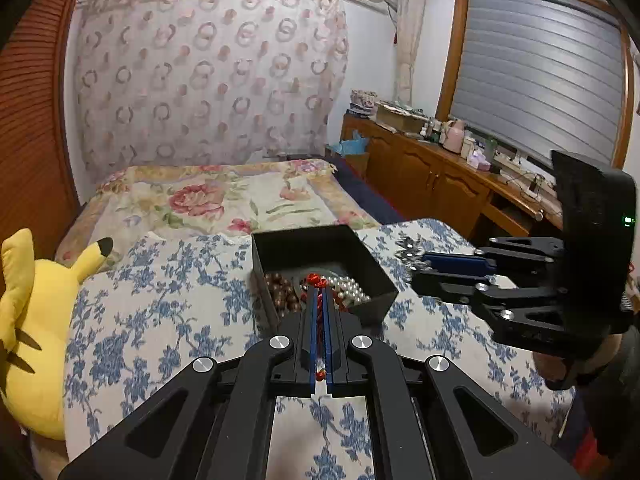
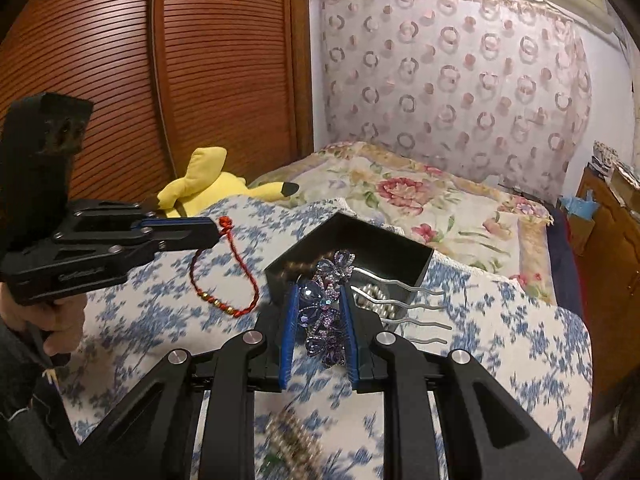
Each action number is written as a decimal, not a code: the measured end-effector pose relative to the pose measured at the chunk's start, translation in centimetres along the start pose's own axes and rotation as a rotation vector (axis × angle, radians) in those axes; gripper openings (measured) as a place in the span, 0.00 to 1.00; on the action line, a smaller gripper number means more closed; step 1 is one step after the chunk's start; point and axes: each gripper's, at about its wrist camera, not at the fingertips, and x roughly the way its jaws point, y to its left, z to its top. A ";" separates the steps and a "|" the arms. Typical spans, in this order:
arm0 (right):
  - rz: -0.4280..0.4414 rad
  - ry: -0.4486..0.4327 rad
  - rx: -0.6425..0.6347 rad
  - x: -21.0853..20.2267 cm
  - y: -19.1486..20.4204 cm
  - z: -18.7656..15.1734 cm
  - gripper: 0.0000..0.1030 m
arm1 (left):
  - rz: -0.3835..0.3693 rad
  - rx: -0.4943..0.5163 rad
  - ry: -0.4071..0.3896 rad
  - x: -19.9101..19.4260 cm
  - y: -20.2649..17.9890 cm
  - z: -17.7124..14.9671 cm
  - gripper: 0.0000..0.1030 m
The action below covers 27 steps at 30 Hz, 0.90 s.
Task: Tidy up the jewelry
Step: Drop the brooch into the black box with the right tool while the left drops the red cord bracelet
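Observation:
A black open box (image 1: 372, 276) sits on the blue-flowered cloth; inside lie brown beads (image 1: 282, 292) and white pearls (image 1: 352, 286). My left gripper (image 1: 320, 296) is shut on a red cord bracelet (image 1: 319, 312) just above the box's near rim; in the right wrist view the bracelet (image 2: 224, 280) hangs from the left gripper (image 2: 216, 232) as a loop with gold beads. My right gripper (image 2: 320, 300) is shut on a purple jewelled hair comb (image 2: 324, 308) whose metal prongs point right, near the box (image 2: 400, 252). The right gripper also shows in the left wrist view (image 1: 412, 260), right of the box.
A yellow plush toy (image 1: 36, 320) lies at the left of the bed. A blurred bead strand (image 2: 292, 444) lies on the cloth below my right gripper. A wooden cabinet (image 1: 440, 184) with clutter stands at the right; a slatted wardrobe (image 2: 160, 80) stands at the left.

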 end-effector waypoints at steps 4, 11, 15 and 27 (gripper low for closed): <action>0.020 -0.016 0.001 1.5 -0.9 1.3 0.22 | -0.001 -0.002 -0.009 0.6 0.5 0.9 0.02; 0.074 0.003 -0.009 5.8 -2.2 2.9 0.22 | 0.012 -0.022 -0.018 1.8 2.1 2.5 0.02; 0.099 0.038 0.003 8.2 -3.0 3.0 0.22 | 0.020 -0.034 -0.021 2.4 2.9 3.3 0.02; 0.108 0.027 0.019 8.8 -4.2 3.6 0.22 | 0.040 -0.038 -0.003 4.3 3.7 4.8 0.02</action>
